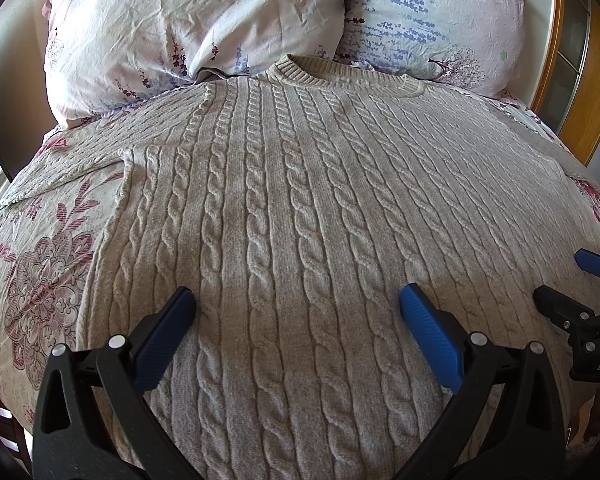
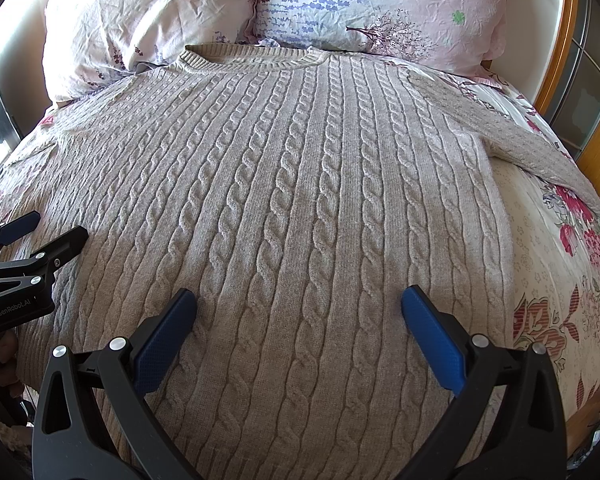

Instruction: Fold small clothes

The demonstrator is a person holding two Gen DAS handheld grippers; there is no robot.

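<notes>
Nearest the cameras, the left gripper (image 1: 296, 320) is being held wide apart above the lower body of the sweater (image 1: 300, 208), with nothing caught between its blue pads (image 1: 428, 328); whether the tips are being rested on the knit or kept just above it cannot be told. The right gripper (image 2: 298, 320) is being held in the same way, spread wide and gripping nothing, over the same lower part of the garment, somewhat nearer its right edge. Each tool is being seen at the border of the other's view, so the two are being kept side by side.

Beyond the fingers, the cable-knit sweater is being shown spread flat and face up on the floral bedsheet (image 2: 548, 264). No fold is being seen anywhere in it: the body is lying at full width, the left sleeve (image 1: 64, 176) is being left stretched outward over the sheet, and the right sleeve (image 2: 540, 152) is likewise being left extended to its own side.

Farther off, the ribbed collar (image 1: 340, 72) is lying against the two pillows (image 1: 196, 24) at the head of the bed.

The folding is being judged as not yet begun: only the laying-out looks done, and the sleeves and the body are all still to be folded.
</notes>
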